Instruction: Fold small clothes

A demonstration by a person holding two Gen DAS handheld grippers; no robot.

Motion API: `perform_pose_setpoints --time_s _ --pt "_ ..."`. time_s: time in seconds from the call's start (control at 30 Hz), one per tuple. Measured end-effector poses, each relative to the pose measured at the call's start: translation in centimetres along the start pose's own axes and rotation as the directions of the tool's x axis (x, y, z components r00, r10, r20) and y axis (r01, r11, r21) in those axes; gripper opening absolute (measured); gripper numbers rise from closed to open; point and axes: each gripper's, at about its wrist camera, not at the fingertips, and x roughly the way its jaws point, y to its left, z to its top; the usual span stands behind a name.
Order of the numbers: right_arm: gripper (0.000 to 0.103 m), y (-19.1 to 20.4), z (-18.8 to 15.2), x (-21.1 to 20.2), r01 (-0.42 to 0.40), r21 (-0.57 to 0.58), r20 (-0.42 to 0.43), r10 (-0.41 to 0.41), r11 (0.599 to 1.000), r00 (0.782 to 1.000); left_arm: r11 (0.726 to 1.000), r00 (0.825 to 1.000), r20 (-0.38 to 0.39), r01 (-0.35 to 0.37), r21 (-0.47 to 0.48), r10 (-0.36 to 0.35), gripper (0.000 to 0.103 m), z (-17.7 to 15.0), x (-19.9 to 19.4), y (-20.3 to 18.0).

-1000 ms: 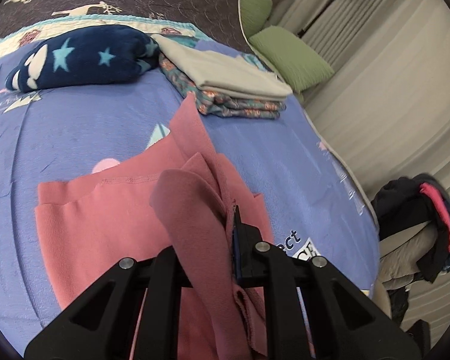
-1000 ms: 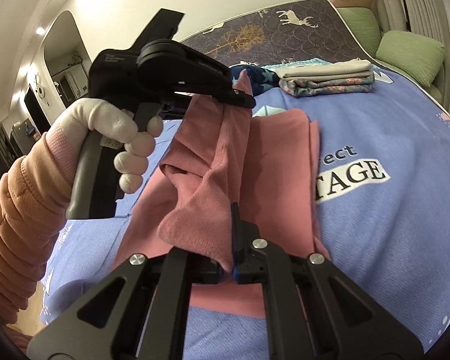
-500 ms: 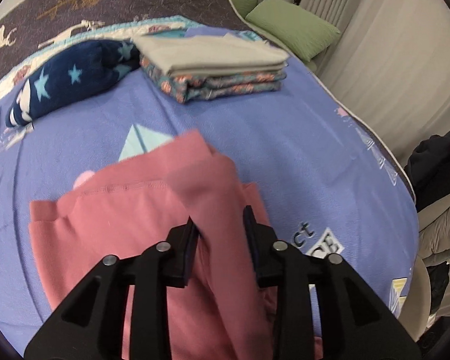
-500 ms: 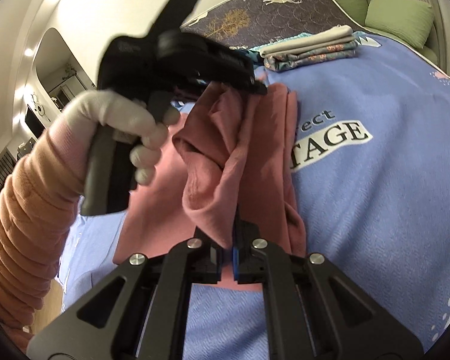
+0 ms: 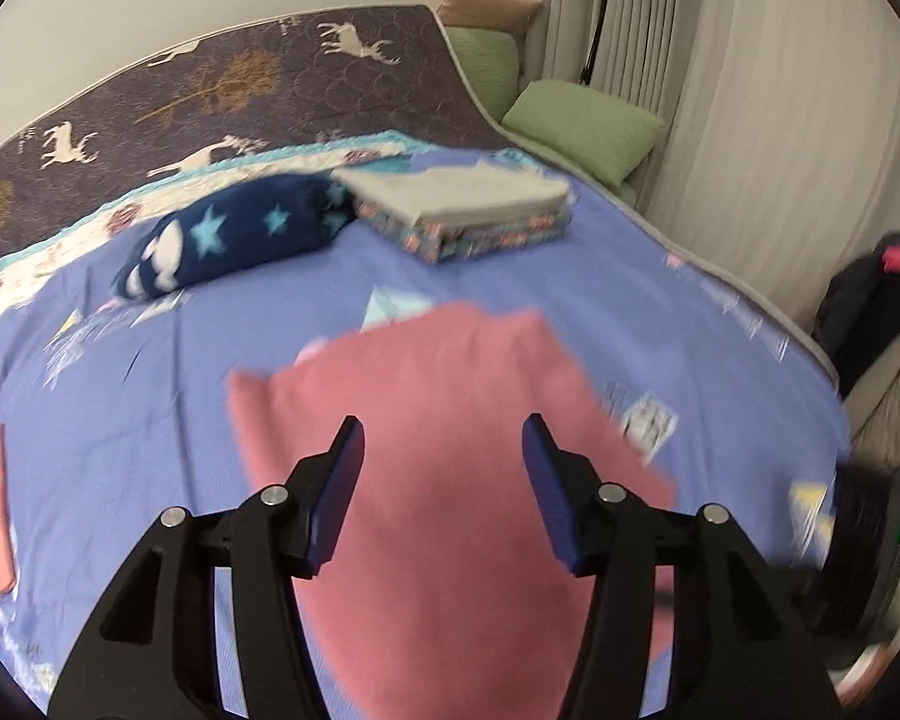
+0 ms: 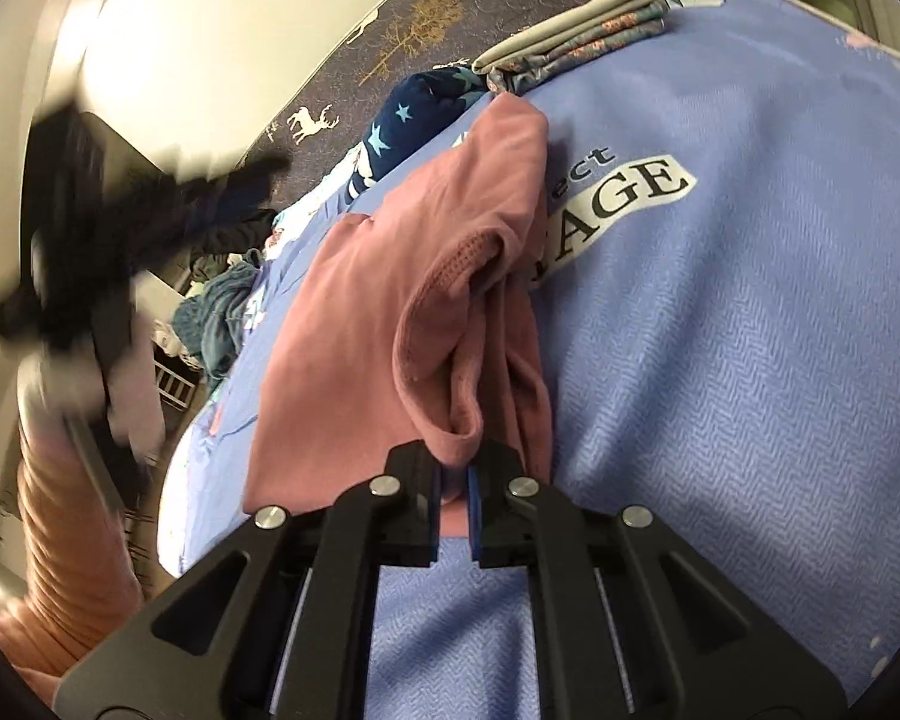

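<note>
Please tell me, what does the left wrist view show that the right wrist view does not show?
Only the left wrist view shows the left gripper from behind, its jaws opening with nothing pinched between them, above the pink garment; also the curtains and a dark clothes heap at the right. Only the right wrist view shows the right gripper shut on a pink fold, a peach sleeve and the printed letters. Both show the purple bedsheet, the star blanket and the folded stack.

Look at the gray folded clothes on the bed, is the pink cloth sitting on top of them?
No, the pink cloth lies on the blue bedsheet, apart from the gray folded clothes, which sit farther back.
</note>
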Motion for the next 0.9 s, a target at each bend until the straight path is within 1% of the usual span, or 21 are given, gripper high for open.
perform_pose_setpoints --time_s 0.13,0.27,0.33,0.37,0.43,0.47,0.6,0.7,0.73,0.77,0.8,0.83,0.87,0.9 --pt "0.006 -0.4 0.2 -0.4 -0.016 0.015 -0.012 0.016 1.000 1.000 0.999 0.999 -0.037 -0.033 0.021 0.034 0.056 -5.2 -0.7 0.6" --pt "0.008 -0.8 -0.3 -0.8 -0.012 -0.018 -0.050 0.011 1.000 0.999 0.995 0.992 -0.081 -0.091 0.032 0.093 0.057 -10.1 -0.6 1.0" --pt "0.009 -0.8 -0.4 -1.7 -0.017 -0.038 -0.054 0.015 0.999 0.998 0.996 0.993 -0.081 -0.086 0.001 0.086 0.064 -11.6 -0.9 1.5" --pt "0.013 -0.8 -0.3 -2.3 -0.014 -0.050 -0.047 0.011 0.999 0.999 0.996 0.994 -0.079 -0.084 -0.012 0.082 0.065 -12.0 -1.0 1.8" --pt "0.014 -0.3 0.0 -3.5 0.011 -0.081 -0.006 -0.012 0.997 1.000 0.996 0.995 -0.069 -0.069 -0.057 0.065 0.065 -12.8 -1.3 2.4" --pt "0.014 0.2 0.4 -4.4 0.021 -0.105 0.028 -0.018 0.994 0.999 0.995 0.996 -0.064 -0.064 -0.071 0.059 0.065 -13.0 -1.4 2.6" --pt "0.014 3.4 1.8 -5.2 -0.010 -0.207 0.076 0.027 0.978 0.997 0.993 0.998 -0.041 -0.053 -0.104 0.049 0.065 -13.6 -1.5 2.8" --pt "0.014 5.4 2.4 -3.9 -0.051 -0.288 0.086 0.079 0.956 0.993 0.991 0.998 -0.038 -0.052 -0.124 0.047 0.066 -13.9 -1.7 3.2" --pt "0.014 5.5 2.5 -3.5 -0.058 -0.295 0.081 0.085 0.954 0.993 0.990 0.998 -0.038 -0.052 -0.130 0.048 0.066 -14.1 -1.8 3.3" --pt "0.014 5.3 2.6 -2.3 -0.034 -0.289 0.062 0.054 0.957 0.997 0.989 0.998 -0.036 -0.053 -0.141 0.049 0.067 -14.3 -1.9 3.6" --pt "0.014 4.7 2.8 -1.2 0.033 -0.277 0.050 -0.020 0.960 0.999 0.987 0.998 -0.032 -0.052 -0.149 0.048 0.067 -14.4 -2.1 3.7" --pt "0.014 3.4 2.8 0.1 0.187 -0.254 0.048 -0.181 0.949 0.982 0.986 0.999 -0.025 -0.052 -0.160 0.048 0.067 -14.6 -2.4 3.9" --pt "0.016 2.2 2.6 0.8 0.282 -0.231 0.042 -0.280 0.931 0.959 0.984 0.999 -0.015 -0.051 -0.169 0.049 0.067 -14.8 -2.7 4.1" --pt "0.014 0.6 2.4 0.9 0.301 -0.180 0.016 -0.303 0.936 0.953 0.983 0.999 0.004 -0.047 -0.176 0.048 0.067 -15.0 -3.4 4.3"
